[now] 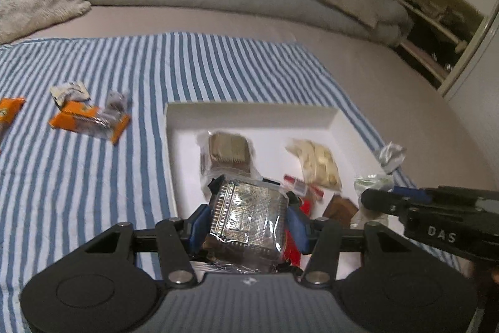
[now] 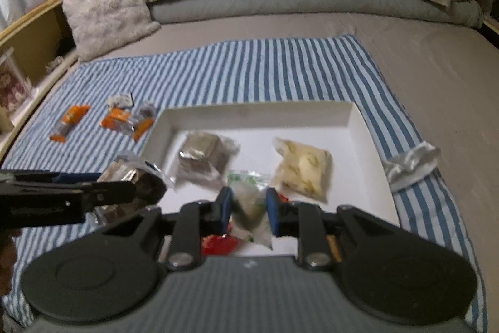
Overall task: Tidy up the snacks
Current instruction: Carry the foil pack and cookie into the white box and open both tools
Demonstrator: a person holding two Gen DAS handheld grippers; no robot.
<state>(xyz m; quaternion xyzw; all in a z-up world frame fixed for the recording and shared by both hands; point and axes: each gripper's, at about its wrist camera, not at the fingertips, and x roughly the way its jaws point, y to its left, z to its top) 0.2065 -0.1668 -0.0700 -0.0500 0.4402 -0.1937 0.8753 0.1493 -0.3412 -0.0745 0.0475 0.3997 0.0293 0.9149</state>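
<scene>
Over the white box (image 1: 174, 127), the left claw (image 1: 249, 217) clamps a stiff, crinkly, slippery foil-wrapped biscuit pack (image 1: 249, 220) by its sides, while the right claw (image 2: 248, 208) pinches a light, soft clear packet (image 2: 248, 202).

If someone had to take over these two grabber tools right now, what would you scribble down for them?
Left gripper: shut on a dark wafer pack, above the white box.
Right gripper: shut on a clear green-white packet, also over the box.
Done: brown wafer pack, pale yellow packet and some red wrappers lie in the box.
Left: release both packs into the box, then fetch the orange snacks and the silver wrapper from the striped cloth.
</scene>
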